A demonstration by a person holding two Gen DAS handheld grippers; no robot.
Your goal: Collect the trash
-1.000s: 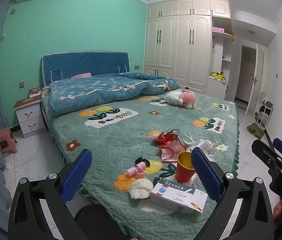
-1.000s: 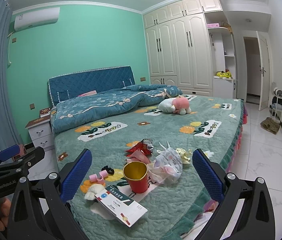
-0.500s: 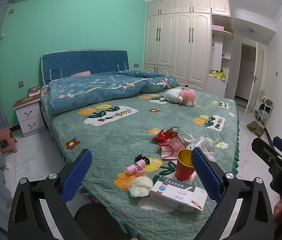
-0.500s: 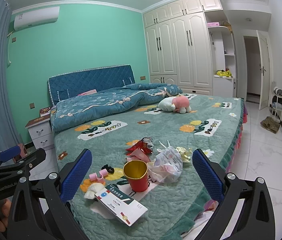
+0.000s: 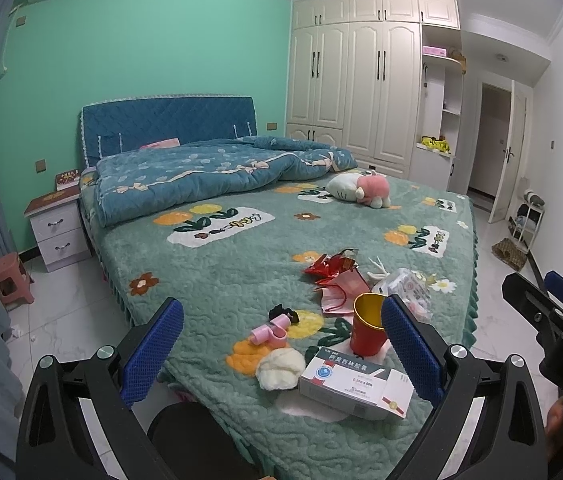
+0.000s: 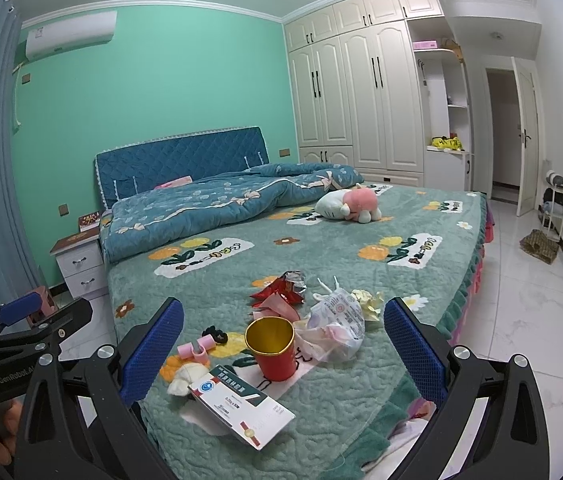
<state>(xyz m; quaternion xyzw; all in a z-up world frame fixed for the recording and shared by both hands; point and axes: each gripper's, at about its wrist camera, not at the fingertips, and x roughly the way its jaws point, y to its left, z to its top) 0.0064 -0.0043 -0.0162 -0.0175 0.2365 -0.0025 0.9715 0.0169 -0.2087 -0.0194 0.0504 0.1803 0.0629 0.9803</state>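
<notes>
Both grippers, left gripper [image 5: 281, 354] and right gripper [image 6: 283, 350], hover with fingers wide apart, holding nothing; the trash lies on the bed [image 6: 321, 248] near its foot corner; a red cup [image 6: 272, 350] stands upright, seemingly empty, beside a crumpled plastic bag [image 6: 337, 326] and a medicine box [image 6: 241, 408].

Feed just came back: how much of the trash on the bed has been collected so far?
Nothing looks collected. Both the left tool and right tool are open and empty. Left on the bed: red cup, medicine box, plastic bag, red wrappers and white wad.
</notes>
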